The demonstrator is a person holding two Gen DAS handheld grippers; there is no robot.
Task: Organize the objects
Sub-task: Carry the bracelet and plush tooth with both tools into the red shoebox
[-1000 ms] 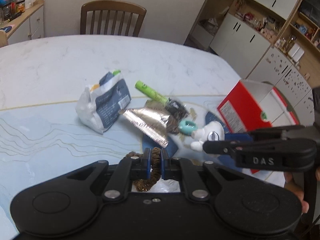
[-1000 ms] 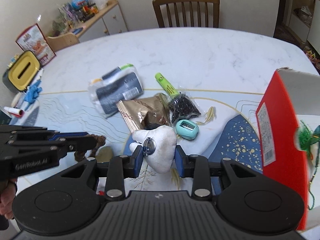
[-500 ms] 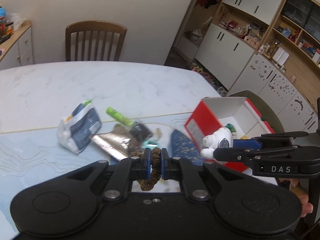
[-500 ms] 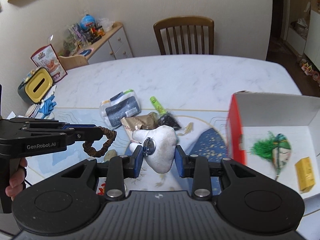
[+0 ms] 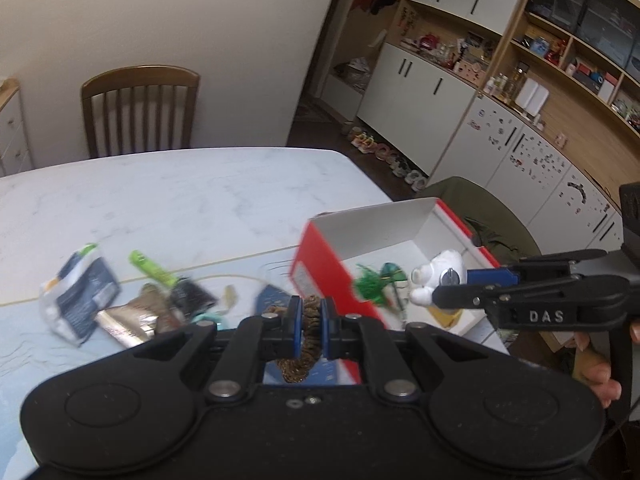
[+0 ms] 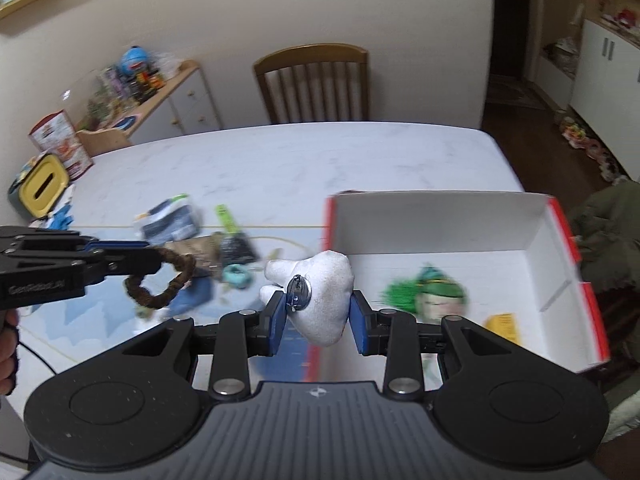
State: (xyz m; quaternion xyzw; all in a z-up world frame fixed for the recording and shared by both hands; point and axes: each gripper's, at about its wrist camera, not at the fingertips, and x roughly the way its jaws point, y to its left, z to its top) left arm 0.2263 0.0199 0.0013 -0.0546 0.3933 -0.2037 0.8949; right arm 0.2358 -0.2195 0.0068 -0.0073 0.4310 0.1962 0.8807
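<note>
Left wrist view: my left gripper [image 5: 310, 322] is clamped on a brown braided hair tie [image 5: 307, 338], pinched edge-on between the blue pads [image 5: 295, 326]; the loop hangs below the jaws, off the table [image 5: 160, 196]; just past it stands the red box [image 5: 332, 276], open top, white inside; inside it a green tasselled toy [image 5: 380, 280] and something yellow, mostly hidden; my right gripper [image 5: 444, 286] comes in from the right, closed on a white plush toy [image 5: 438, 276], held over the box's interior; my right hand [image 5: 600, 368] shows at the frame edge on the handle; left of the box, blurred clutter on the table: a white-and-dark-blue pouch [image 5: 78, 296], a green tube [image 5: 150, 266], a shiny foil packet [image 5: 128, 318], a small black bag [image 5: 190, 298]; wooden chair [image 5: 138, 110] at the far side.

Right wrist view: my right gripper [image 6: 318, 314] grips the white plush toy [image 6: 320, 294] by its sides, metal ring on the toy facing the camera; the toy sits in the air over the near left wall of the red box [image 6: 568, 240]; in the box, the green toy [image 6: 424, 294] and a yellow item [image 6: 502, 326] lie on the floor, both blurred; my left gripper [image 6: 150, 256] reaches in from the left, shut on the hair tie [image 6: 160, 282], which dangles as an open loop above the table [image 6: 320, 160]; a teal item [image 6: 236, 276] lies among the clutter; too blurred to say what it is.
</note>
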